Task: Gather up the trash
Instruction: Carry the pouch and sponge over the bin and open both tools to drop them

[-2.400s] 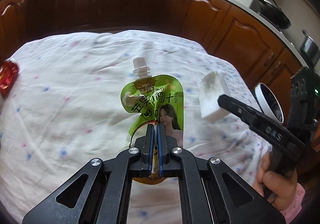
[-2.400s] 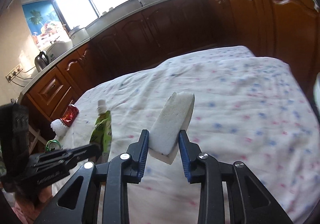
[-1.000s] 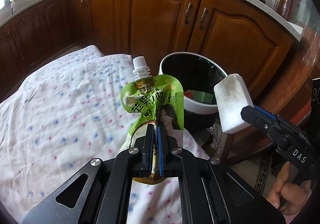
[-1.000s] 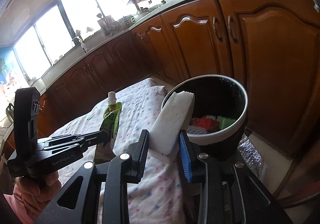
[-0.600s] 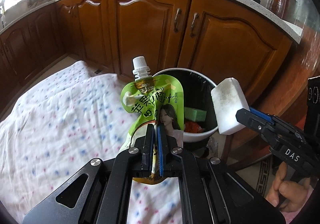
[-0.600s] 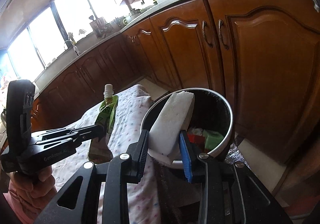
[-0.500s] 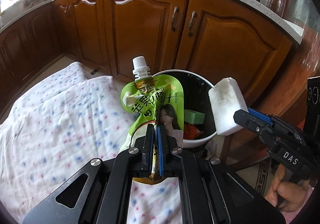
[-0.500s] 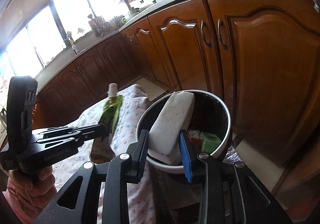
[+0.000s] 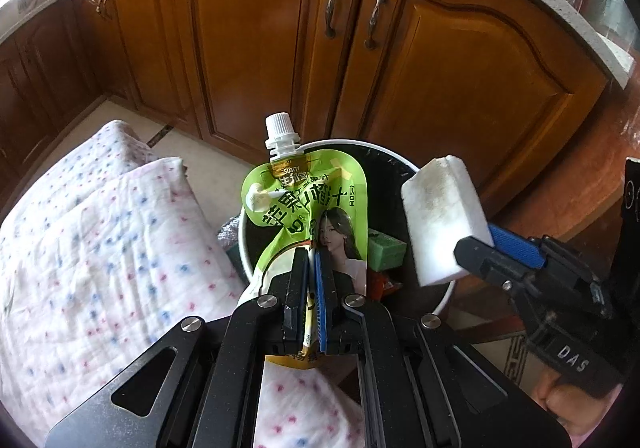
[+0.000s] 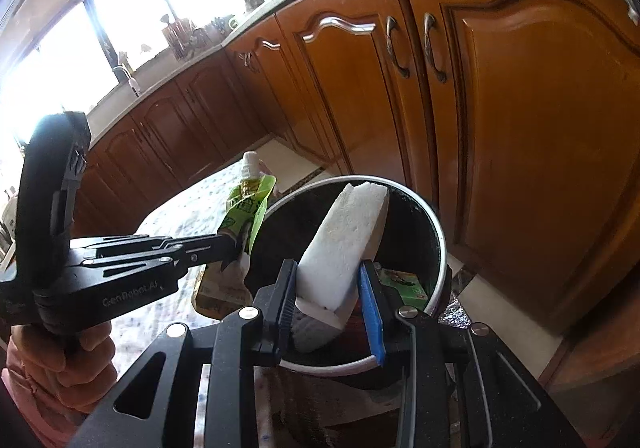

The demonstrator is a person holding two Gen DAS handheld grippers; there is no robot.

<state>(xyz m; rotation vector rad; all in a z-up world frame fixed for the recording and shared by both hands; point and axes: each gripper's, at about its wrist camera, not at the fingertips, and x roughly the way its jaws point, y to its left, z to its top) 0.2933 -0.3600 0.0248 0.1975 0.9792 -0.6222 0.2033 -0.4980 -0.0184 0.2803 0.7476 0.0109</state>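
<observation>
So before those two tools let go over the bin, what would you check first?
1. Left tool shut on the green pouch: ok.
2. Right tool shut on the white sponge: ok.
3. Sponge above the bin opening: ok in the right wrist view.
4. Pouch fully over the bin: cannot tell; it hangs near the rim beside the spotted cloth.
5. Room in the bin: ok, only a few scraps at the bottom.
</observation>
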